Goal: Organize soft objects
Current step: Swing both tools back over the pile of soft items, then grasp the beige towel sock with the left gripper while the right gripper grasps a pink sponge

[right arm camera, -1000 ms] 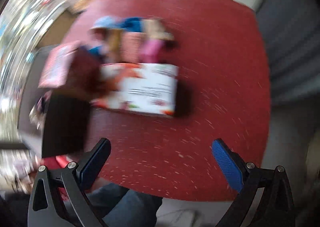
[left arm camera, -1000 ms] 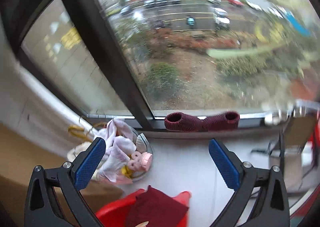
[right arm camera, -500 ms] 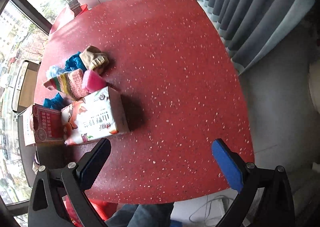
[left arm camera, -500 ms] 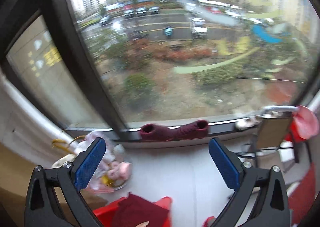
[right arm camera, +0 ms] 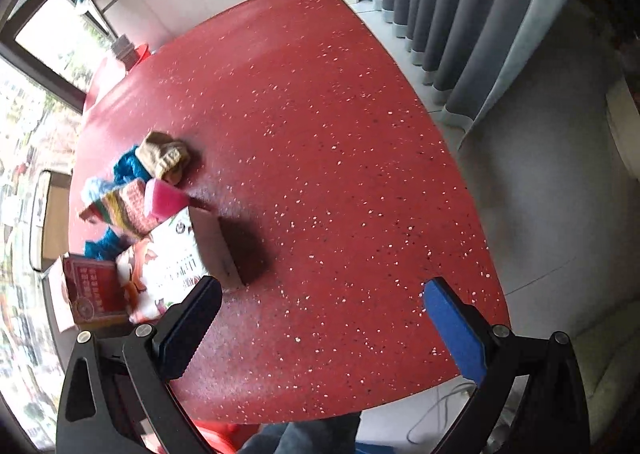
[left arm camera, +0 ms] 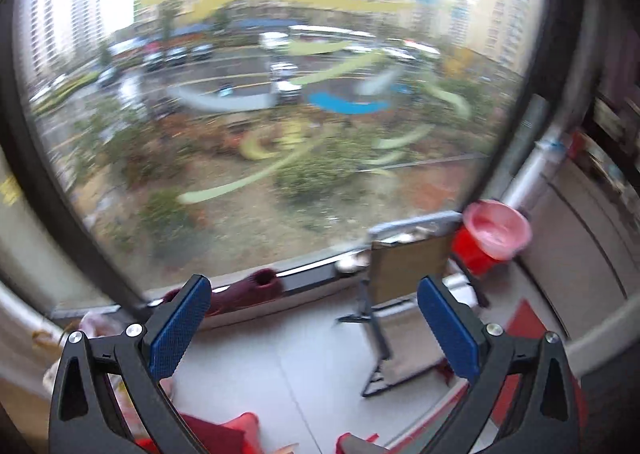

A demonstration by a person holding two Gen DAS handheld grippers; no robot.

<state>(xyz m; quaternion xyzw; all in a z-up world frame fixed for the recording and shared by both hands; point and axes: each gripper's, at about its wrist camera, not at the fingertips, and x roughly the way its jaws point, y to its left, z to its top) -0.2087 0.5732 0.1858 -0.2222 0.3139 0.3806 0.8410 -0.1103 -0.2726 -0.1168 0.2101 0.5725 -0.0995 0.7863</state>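
Right gripper (right arm camera: 322, 320) spread wide over the red speckled table (right arm camera: 320, 133), holding nothing. Soft things heaped at left of frame, above and left of the left fingertip: tan knit piece (right arm camera: 164, 155), blue knit (right arm camera: 128, 167) beside it, striped knit (right arm camera: 124, 207) and pink sponge (right arm camera: 162, 199) touching the white printed box (right arm camera: 176, 260). Small red box (right arm camera: 90, 294) just left of that. Grey curtain (right arm camera: 460, 13) at upper right.

Left gripper (left arm camera: 312, 324) likewise wide open and empty, aimed at the window (left arm camera: 260, 113). Maroon knit slippers (left arm camera: 240, 294) on the sill, just beyond the left fingertip. Folding chair (left arm camera: 400, 274) between the fingers, farther off. Pink basin (left arm camera: 496, 230) at right.
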